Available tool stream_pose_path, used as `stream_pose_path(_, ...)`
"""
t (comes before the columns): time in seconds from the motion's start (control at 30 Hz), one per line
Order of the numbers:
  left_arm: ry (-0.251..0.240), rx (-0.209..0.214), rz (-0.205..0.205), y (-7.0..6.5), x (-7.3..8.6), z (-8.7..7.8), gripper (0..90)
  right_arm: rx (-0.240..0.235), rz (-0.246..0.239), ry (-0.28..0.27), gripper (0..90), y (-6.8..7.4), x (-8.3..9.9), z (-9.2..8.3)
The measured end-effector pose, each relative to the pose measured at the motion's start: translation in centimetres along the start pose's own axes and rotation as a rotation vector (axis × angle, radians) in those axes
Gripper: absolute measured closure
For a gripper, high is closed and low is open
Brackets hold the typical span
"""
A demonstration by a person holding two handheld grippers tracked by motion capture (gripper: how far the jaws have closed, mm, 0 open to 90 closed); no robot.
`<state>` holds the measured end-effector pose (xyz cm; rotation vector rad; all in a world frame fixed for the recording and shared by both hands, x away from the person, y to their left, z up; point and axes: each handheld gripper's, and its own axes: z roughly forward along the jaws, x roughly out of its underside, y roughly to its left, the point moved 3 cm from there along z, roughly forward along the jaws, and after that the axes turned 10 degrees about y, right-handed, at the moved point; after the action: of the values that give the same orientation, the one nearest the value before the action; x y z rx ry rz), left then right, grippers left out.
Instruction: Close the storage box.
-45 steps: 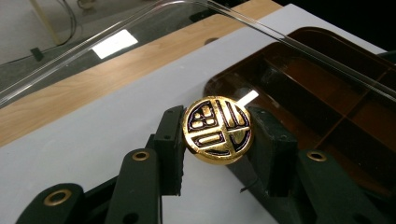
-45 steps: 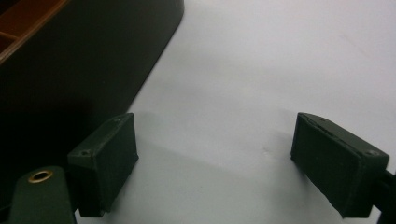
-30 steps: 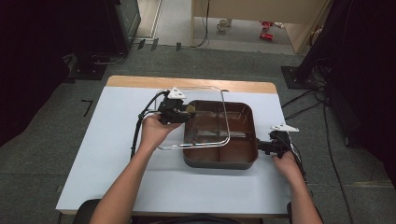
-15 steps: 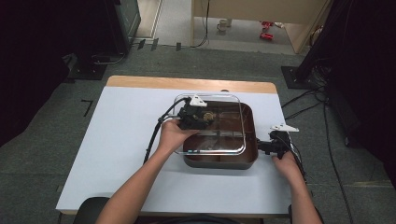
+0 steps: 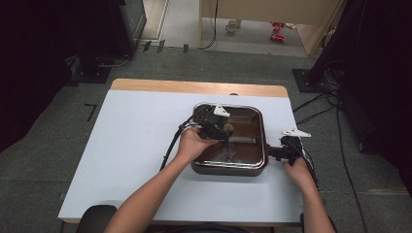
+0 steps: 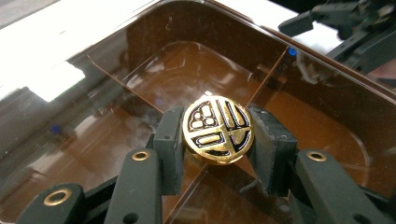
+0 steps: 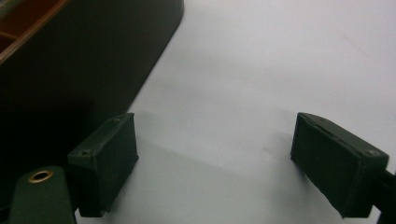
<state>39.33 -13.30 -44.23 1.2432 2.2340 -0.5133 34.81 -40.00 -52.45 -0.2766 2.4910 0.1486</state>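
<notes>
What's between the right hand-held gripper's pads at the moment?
Nothing: in the right gripper view only bare white table lies between the pads, beside the brown pan's wall.

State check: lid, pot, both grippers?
lid: on the pot, held by its gold knob
pot: covered, standing on the table
left gripper: shut on the knob
right gripper: open, nothing between its fingers, beside the pot's right end
</notes>
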Motion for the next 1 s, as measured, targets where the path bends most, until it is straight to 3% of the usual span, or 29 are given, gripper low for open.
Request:
stream_pose_path(0.3, 0.009, 0.01, -0.048, -0.6, -0.1, 0.5, 59.4, 0.0, 0.0, 0.0, 14.2, 0.0, 0.0, 0.0)
stream_pose_path(0.4, 0.008, -0.007, -0.038, -0.7, -0.1, 0.5, 59.3, 0.001, -0.003, -0.001, 14.2, 0.0, 0.0, 0.0)
stream_pose_path(0.47, 0.002, 0.017, -0.041, -0.5, 0.0, 0.6, 59.2, 0.001, -0.003, -0.001, 14.2, 0.0, 0.0, 0.0)
stream_pose_path(0.73, 0.003, 0.02, -0.019, -0.4, 0.0, 0.5, 58.2, 0.001, -0.003, -0.001, 14.2, 0.0, 0.0, 0.0)
stream_pose_path(0.83, -0.01, 0.038, -0.028, -0.2, -0.1, 0.2, 56.3, 0.001, -0.003, -0.001, 14.2, 0.0, 0.0, 0.0)
stream_pose_path(1.0, -0.051, 0.068, -0.047, 0.1, -0.1, -0.7, 45.1, 0.001, -0.001, -0.001, 14.2, 0.0, 0.0, 0.0)
